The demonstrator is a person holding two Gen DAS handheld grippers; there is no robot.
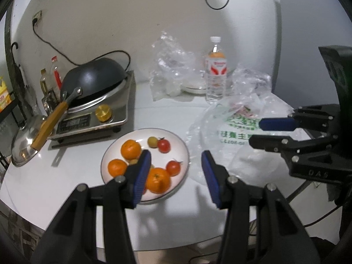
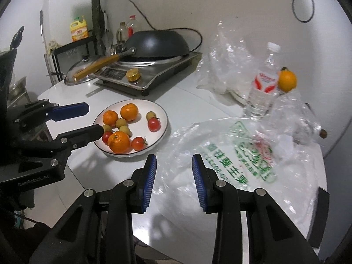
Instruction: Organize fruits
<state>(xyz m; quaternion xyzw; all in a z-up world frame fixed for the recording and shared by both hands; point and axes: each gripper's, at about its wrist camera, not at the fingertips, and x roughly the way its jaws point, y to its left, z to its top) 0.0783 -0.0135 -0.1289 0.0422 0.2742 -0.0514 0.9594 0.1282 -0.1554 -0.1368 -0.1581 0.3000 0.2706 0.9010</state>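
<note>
A white plate (image 1: 186, 154) (image 2: 163, 118) on the white table holds three mandarins (image 1: 130, 149) (image 2: 119, 142), a few red tomatoes (image 1: 164, 145) (image 2: 153, 124) and small yellow-green fruits (image 2: 121, 122). My left gripper (image 1: 176, 172) (image 2: 89, 120) hovers over the plate's near right edge, open, with nothing between its blue pads. My right gripper (image 2: 175, 177) (image 1: 256, 133) is above a crumpled plastic bag with green print (image 2: 242, 151) (image 1: 237, 129), open with a narrow bare gap. One more mandarin (image 2: 287, 80) (image 1: 216, 55) sits behind the water bottle.
An induction cooker (image 1: 92, 121) (image 2: 154, 77) with an upturned black wok (image 1: 94, 77) and a steel lid (image 1: 24, 145) stands at the back left. A water bottle (image 1: 216, 77) (image 2: 263, 88), clear bags (image 1: 169, 66) and another plate (image 1: 193, 87) stand at the back. Oil bottles (image 1: 55, 72) line the wall.
</note>
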